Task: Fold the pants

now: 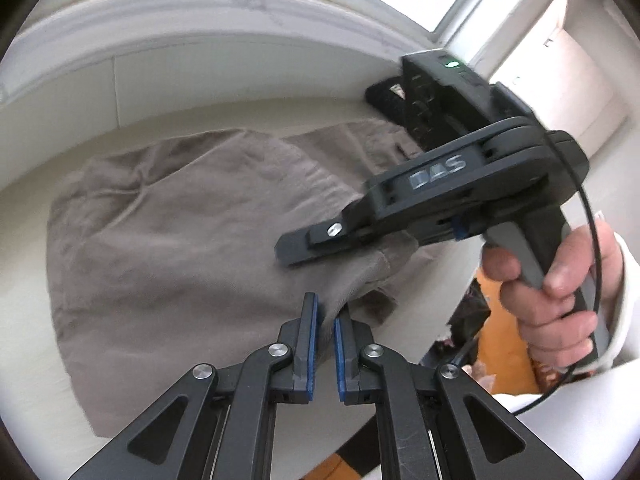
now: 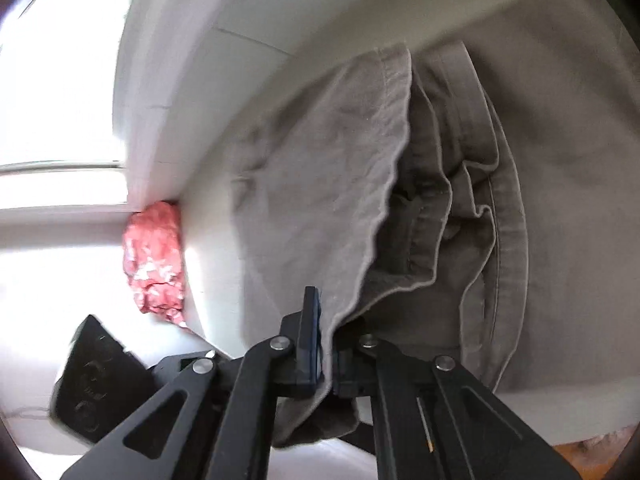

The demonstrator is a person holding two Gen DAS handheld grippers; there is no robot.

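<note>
1. The left gripper (image 1: 326, 326) has its blue-padded fingers (image 1: 310, 344) drawn close together on a pinch of the pants (image 1: 168, 232), near one corner of the raised cloth. A narrow gap shows lower down between the pads, but cloth fills it at the tips.

2. The right gripper (image 2: 326, 344) is clamped on the hemmed edge of the pants (image 2: 320, 184); the cloth runs between its fingers (image 2: 312, 332) and hangs out below them. In the left view the same tool (image 1: 440, 204) is seen side-on, biting the cloth, with the person's right hand (image 1: 556, 300) around the handle.

3. The two tools hold neighbouring points of the same edge, near each other.

4. The pants lie on a pale, cushioned surface (image 1: 24, 280), likely a bed or sofa seat, with the gripped end lifted off it. The rest lies rumpled and bunched.

5. Handling, as a judgement: the fabric looks like soft, light, brushed cotton. It drapes and ripples freely, so it will sag between the two holds and will not keep a crease unaided. The stitched hem and seams are the firmest places to grip; a hold on a single loose layer may slip or drag only that layer.

6. Several layers fan open by the right tool, so a fold could go uneven.

7. No containers are visible. A pink, crumpled item (image 2: 156, 264) sits at the cushion's edge, well apart from the pants.
</note>
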